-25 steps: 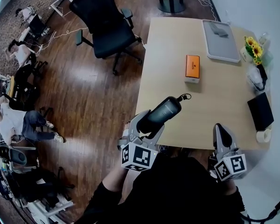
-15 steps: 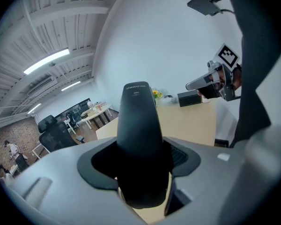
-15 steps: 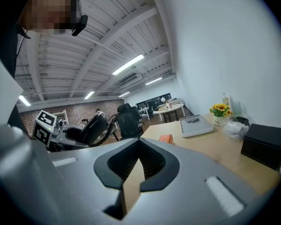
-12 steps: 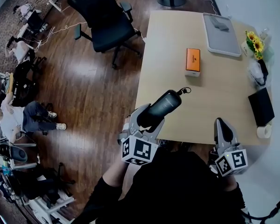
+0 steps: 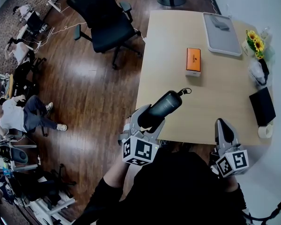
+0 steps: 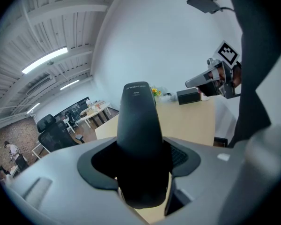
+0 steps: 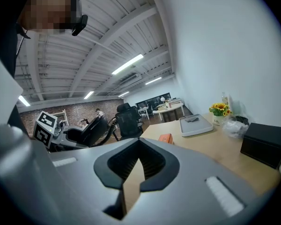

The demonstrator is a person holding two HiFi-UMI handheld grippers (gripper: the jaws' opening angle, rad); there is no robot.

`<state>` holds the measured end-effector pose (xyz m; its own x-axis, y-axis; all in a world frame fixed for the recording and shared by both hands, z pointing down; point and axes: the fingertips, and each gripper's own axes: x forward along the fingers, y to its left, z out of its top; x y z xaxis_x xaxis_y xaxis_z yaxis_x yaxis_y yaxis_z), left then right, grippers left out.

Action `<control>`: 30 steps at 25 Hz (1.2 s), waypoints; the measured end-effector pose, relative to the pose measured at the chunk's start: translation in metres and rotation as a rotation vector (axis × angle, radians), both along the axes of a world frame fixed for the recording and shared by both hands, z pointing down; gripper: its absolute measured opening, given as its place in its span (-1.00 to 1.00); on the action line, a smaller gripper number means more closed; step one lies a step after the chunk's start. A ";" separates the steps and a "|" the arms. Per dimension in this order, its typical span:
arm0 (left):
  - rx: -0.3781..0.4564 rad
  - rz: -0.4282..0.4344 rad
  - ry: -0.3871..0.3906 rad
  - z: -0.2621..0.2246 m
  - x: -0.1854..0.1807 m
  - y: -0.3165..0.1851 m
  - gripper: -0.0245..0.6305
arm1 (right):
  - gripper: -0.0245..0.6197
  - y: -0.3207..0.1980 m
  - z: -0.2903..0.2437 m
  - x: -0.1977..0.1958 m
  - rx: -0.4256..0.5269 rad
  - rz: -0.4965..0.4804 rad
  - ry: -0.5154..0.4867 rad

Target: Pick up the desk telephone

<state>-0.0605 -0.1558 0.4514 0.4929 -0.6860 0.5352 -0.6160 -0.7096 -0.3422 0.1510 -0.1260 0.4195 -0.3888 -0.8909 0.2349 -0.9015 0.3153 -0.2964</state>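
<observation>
Above near edge of surface (image 5: pixel 210 97), black handset (image 5: pixel 165 108) clamped in left hand-held gripper (image 5: pixel 149 121), held off the wood, pointing across it. Further right, right hand-held gripper (image 5: pixel 223 130), jaws closed together, empty.

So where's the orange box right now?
In the head view the orange box lies mid-length on the table, nearer than the grey tray at the far right and beyond the black handset in the left gripper.
</observation>
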 end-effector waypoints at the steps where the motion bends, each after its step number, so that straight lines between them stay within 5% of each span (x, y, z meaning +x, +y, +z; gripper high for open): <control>1: -0.001 0.001 -0.002 0.001 0.000 0.000 -0.13 | -0.92 0.000 0.000 0.000 0.000 0.001 0.000; 12: -0.027 0.004 -0.007 0.010 -0.003 -0.002 -0.13 | -0.92 0.002 0.000 -0.002 -0.009 0.013 0.003; 21: -0.148 0.001 -0.035 0.076 -0.013 -0.014 -0.13 | -0.92 0.009 0.004 -0.018 -0.005 -0.031 0.049; 30: -0.186 0.039 -0.036 0.093 -0.013 -0.013 -0.13 | -0.92 0.014 0.005 -0.012 -0.020 0.037 0.071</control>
